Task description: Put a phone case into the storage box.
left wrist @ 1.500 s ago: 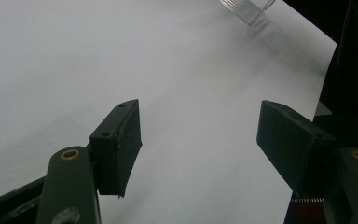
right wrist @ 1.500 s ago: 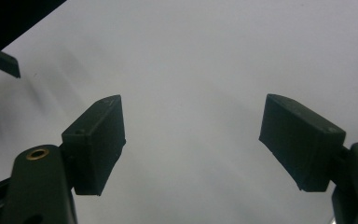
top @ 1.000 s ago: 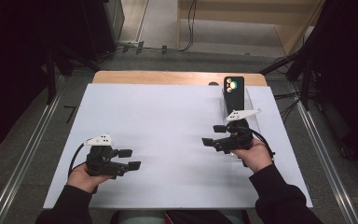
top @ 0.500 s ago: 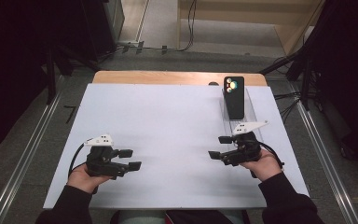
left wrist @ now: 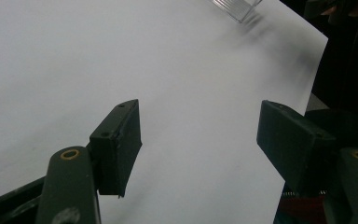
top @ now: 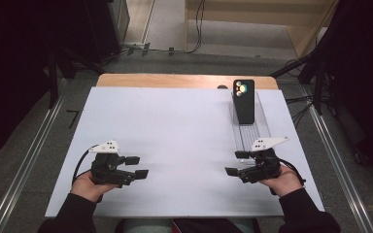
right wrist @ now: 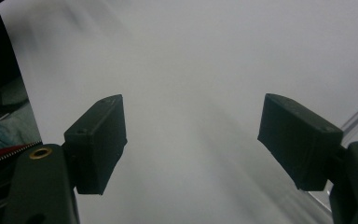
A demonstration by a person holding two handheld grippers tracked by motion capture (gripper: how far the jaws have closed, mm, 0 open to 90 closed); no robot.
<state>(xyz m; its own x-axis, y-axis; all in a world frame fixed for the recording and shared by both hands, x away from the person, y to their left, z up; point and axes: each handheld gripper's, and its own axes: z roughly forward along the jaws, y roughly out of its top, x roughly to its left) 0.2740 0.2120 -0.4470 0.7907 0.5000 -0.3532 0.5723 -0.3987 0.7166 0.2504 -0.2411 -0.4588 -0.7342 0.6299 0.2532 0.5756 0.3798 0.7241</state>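
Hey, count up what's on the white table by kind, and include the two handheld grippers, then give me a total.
Black phone, standing in the rack: 1
Clear plastic rack: 1
Handheld grippers, left gripper and right gripper, both with jaws apart: 2
Total: 4

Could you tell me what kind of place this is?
Probably a lab or recording workspace, not a home. A table covered by a white sheet stands on a bare floor among metal rails and loose cables, and a person holds a gripper in each hand.
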